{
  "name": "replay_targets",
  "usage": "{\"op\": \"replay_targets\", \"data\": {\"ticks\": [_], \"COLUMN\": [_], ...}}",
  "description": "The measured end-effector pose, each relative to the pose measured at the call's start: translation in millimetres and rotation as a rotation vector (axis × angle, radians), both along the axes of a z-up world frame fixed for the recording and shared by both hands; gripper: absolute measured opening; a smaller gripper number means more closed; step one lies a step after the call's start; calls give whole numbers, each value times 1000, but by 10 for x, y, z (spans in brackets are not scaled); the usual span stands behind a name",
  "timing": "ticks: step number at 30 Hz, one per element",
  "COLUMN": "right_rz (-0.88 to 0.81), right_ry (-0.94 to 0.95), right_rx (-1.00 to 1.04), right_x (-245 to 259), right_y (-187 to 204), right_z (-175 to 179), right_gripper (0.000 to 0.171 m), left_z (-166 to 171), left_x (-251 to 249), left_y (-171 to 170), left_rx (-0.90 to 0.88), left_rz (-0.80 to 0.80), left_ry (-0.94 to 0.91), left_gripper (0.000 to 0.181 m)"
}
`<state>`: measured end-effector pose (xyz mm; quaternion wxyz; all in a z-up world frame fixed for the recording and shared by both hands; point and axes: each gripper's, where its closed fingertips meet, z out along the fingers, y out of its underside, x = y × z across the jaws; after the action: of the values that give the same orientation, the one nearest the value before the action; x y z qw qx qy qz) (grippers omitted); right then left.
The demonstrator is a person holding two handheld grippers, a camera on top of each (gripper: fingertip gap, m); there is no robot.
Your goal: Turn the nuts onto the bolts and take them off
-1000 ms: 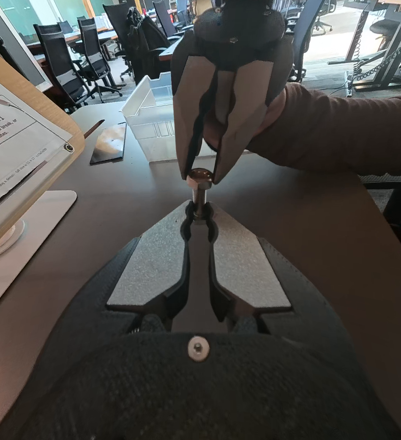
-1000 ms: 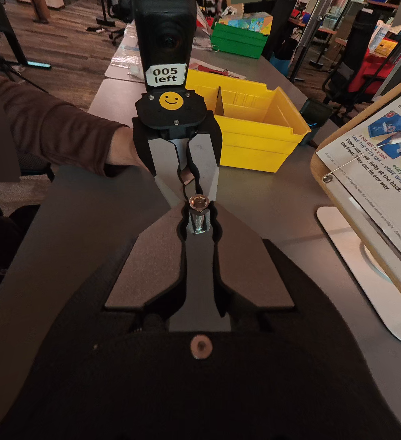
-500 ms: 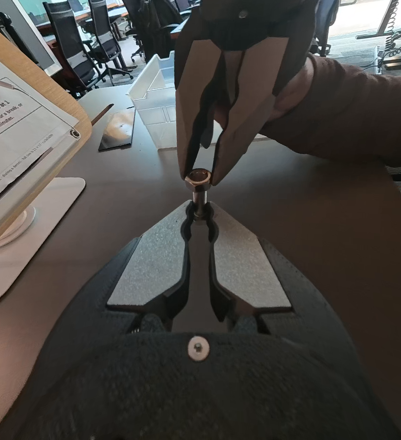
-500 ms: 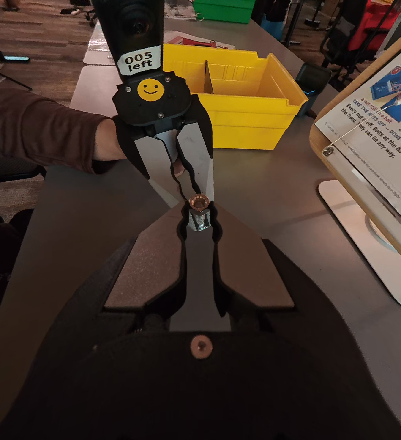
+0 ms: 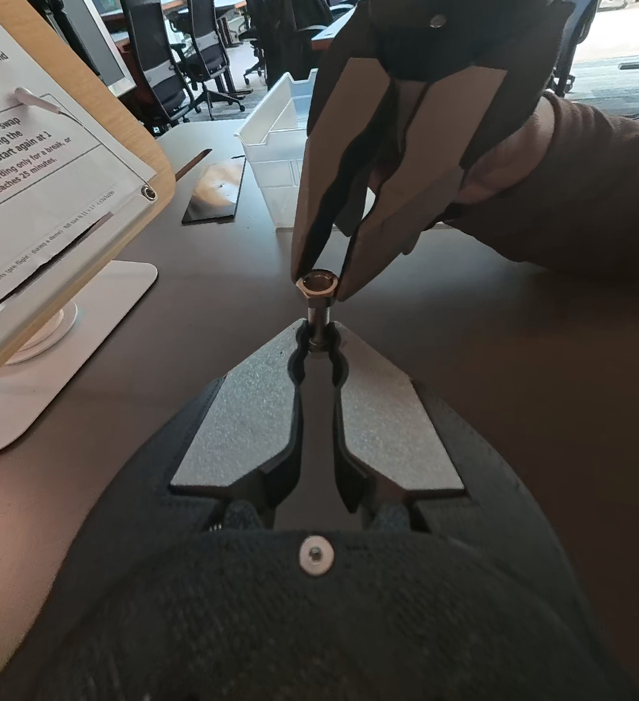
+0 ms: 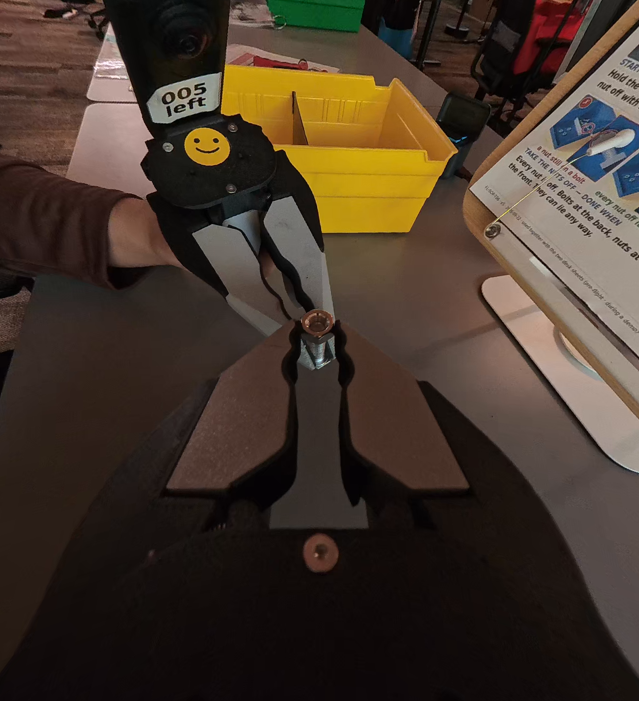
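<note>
A steel bolt [image 5: 316, 316] stands upright over the grey table with a hex nut [image 5: 317, 284] on its top end. My left gripper [image 5: 317, 337] is shut on the bolt's lower shank, just above the head. My right gripper [image 5: 317, 290] comes down from above, tilted, and is shut on the nut. In the right wrist view the nut [image 6: 317, 322] sits between my right gripper's [image 6: 317, 335] tips, with the threaded shank [image 6: 316, 349] below it. The left gripper's fingers [image 6: 299, 246] reach in from the far side.
A white bin [image 5: 272, 151] and a dark flat plate [image 5: 215, 197] lie behind the bolt. A yellow divided bin [image 6: 367, 197] stands at the back. An instruction board on a white stand [image 5: 45, 170] is beside the grippers, also in the right wrist view [image 6: 575, 227]. The person's sleeve [image 5: 575, 189] rests on the table.
The two grippers have rolled against each other about the bolt's axis, and each now leans more in the other's view. Both keep their hold on nut and bolt.
</note>
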<state>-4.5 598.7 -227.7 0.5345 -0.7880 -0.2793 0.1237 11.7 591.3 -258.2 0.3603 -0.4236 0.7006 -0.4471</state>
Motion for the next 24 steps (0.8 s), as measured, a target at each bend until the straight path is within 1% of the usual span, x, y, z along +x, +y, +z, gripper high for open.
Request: {"op": "replay_targets", "data": {"ticks": [7,11,15,18,24], "right_rz": [1,16,23,74,108], "right_ry": [8,36,59,123,146], "right_rx": [9,31,45,54,16], "right_x": [7,-7,34,-11,-107], "right_y": [6,-11,-39,-88,-73], "right_z": [7,68,113,170,100], "right_gripper": [13,15,21,28,41], "left_z": [5,-11,-5,13,47], "left_x": [2,3,1,-3,-17], "left_y": [-3,-14,-9,7,-23], "left_rx": [-15,-5,-15,-33,-54], "left_rz": [-7,-11,-14,-13,-34], "left_ry": [-3,1,0,-7,-15], "left_gripper": [8,8,7,8,8]}}
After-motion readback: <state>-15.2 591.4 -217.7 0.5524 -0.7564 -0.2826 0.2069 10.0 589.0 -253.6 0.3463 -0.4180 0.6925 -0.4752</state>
